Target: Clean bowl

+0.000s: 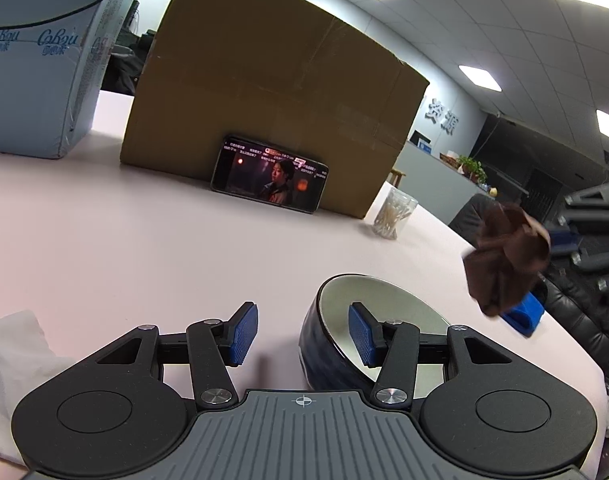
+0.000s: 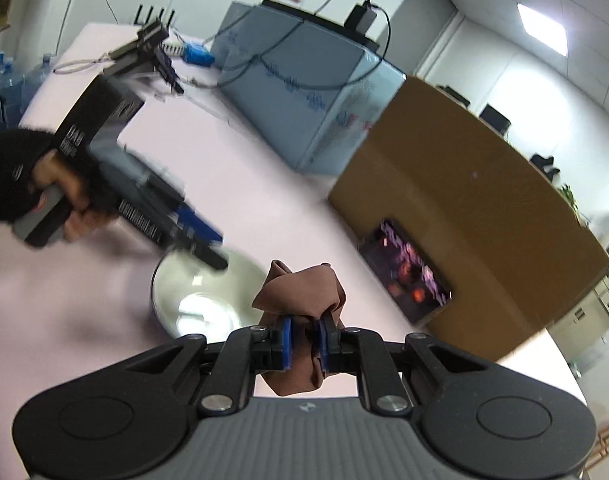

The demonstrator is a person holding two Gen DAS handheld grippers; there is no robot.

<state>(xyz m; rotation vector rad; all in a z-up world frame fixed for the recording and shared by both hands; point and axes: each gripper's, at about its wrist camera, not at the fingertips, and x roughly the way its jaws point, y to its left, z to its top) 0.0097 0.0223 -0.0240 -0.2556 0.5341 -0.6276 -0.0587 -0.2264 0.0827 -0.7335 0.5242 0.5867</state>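
A dark blue bowl (image 1: 324, 360) with a white inside stands on the pink table (image 1: 104, 240), right in front of my left gripper (image 1: 304, 334). That gripper straddles the bowl's near wall. Its right pad (image 1: 362, 334) is inside the bowl, and its left pad (image 1: 244, 332) is outside with bare table showing between it and the wall. My right gripper (image 2: 304, 344) is shut on a crumpled brown cloth (image 2: 300, 296). It hangs in the air just right of and above the bowl (image 2: 208, 300). The left wrist view shows the cloth (image 1: 504, 260) past the bowl's right rim.
A large cardboard box (image 1: 264, 80) stands at the back with a playing phone (image 1: 270, 180) leaning on it. A clear jar of cotton swabs (image 1: 396, 216) sits to its right. A wrapped pale blue package (image 1: 36, 80) is far left, a white tissue (image 1: 12, 344) near left, and a blue object (image 1: 522, 318) by the table's right edge.
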